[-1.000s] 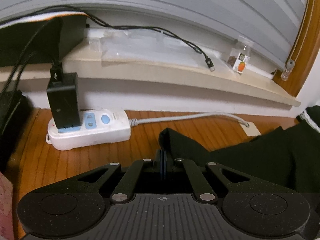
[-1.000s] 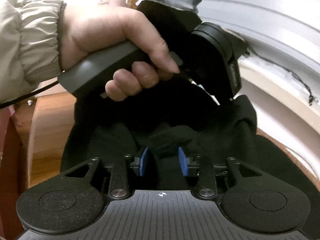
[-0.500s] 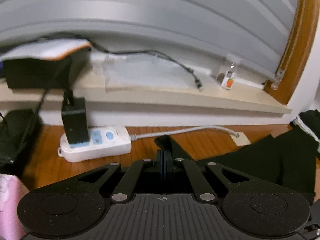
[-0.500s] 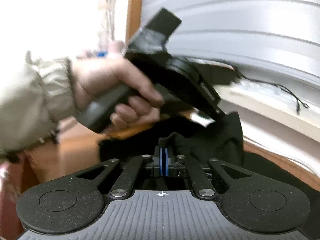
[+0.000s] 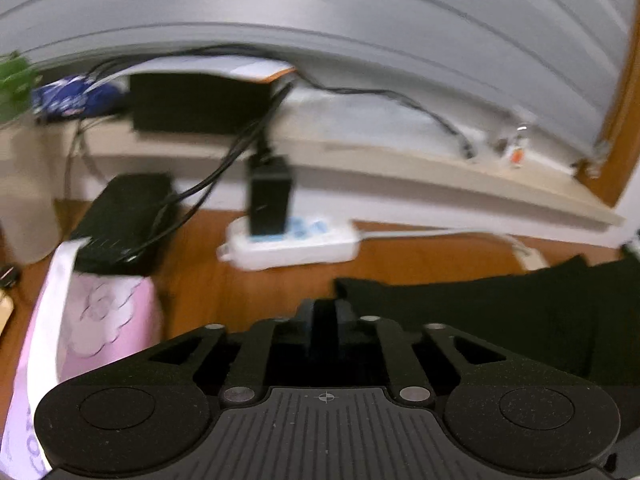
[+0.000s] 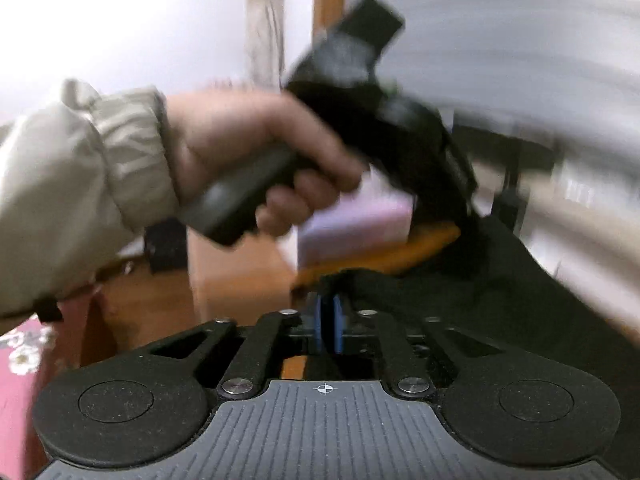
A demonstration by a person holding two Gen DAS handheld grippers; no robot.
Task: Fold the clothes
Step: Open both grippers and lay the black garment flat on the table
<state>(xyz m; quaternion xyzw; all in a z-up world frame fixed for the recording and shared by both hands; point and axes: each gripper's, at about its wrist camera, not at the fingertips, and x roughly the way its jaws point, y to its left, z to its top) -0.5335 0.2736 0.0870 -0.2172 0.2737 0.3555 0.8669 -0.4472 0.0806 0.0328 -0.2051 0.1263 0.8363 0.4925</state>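
Observation:
A black garment (image 5: 500, 312) stretches from my left gripper (image 5: 326, 316) off to the right above the wooden table (image 5: 240, 280). Its corner sits between the left jaws, which are opening. In the right wrist view the same black garment (image 6: 500, 312) runs from my right gripper (image 6: 328, 320) up to the left gripper (image 6: 464, 220), which a hand (image 6: 248, 152) in a beige sleeve holds. A thin fold of fabric lies between the right gripper's blue pads (image 6: 318, 320), and those jaws are opening too. Both views are blurred by motion.
A white power strip (image 5: 292, 242) with a black adapter (image 5: 269, 196) lies by the wall. A pink bag (image 5: 92, 320) stands at the left, with a black device (image 5: 124, 220) behind it. Cables and a black box (image 5: 200, 104) sit on the windowsill (image 5: 440, 172).
The right jaws, open around the fabric a second ago, closed on it. Both grippers have lifted and drawn back from the wall. The pink bag has come into the left view.

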